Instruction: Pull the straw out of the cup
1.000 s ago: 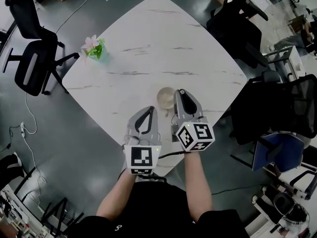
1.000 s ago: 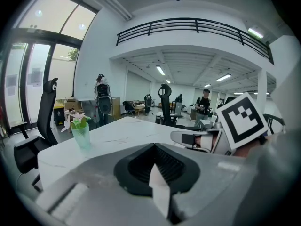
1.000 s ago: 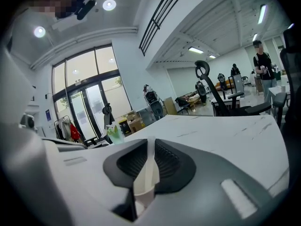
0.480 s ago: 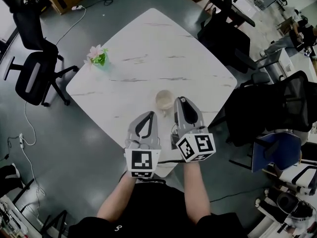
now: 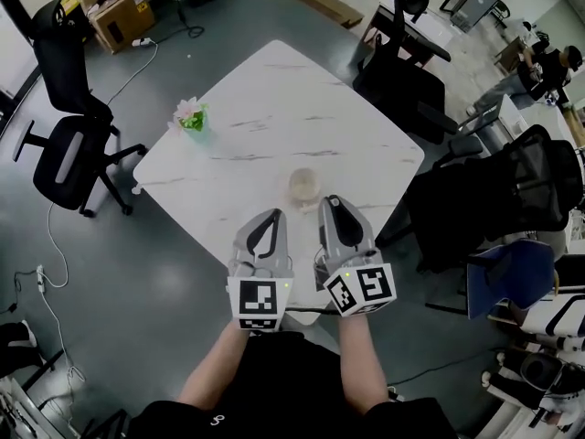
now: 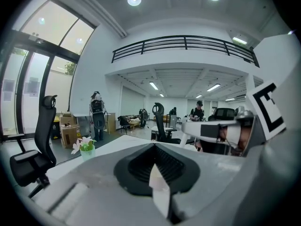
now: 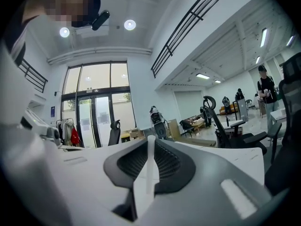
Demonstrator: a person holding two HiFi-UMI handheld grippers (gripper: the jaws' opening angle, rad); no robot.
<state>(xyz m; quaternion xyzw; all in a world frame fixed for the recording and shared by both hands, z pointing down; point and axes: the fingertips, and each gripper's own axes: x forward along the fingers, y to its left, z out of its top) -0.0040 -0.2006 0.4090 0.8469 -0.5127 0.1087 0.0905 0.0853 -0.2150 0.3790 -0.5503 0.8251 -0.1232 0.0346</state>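
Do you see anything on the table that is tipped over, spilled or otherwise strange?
Nothing stands out. The cup stands upright on the table with no visible spill around it, and the flower pot is upright near the left corner. The straw is clamped in the right gripper, not in the cup, which fits the task.

It was a large open-plan office: black swivel chairs [image 5: 69, 149] stood around a white table [image 5: 302, 126] on a grey floor [image 5: 196, 282]. Desks [image 5: 416, 30] lined one side, a railed balcony [image 6: 183, 44] ran overhead, and there were tall glass doors [image 7: 96, 119].
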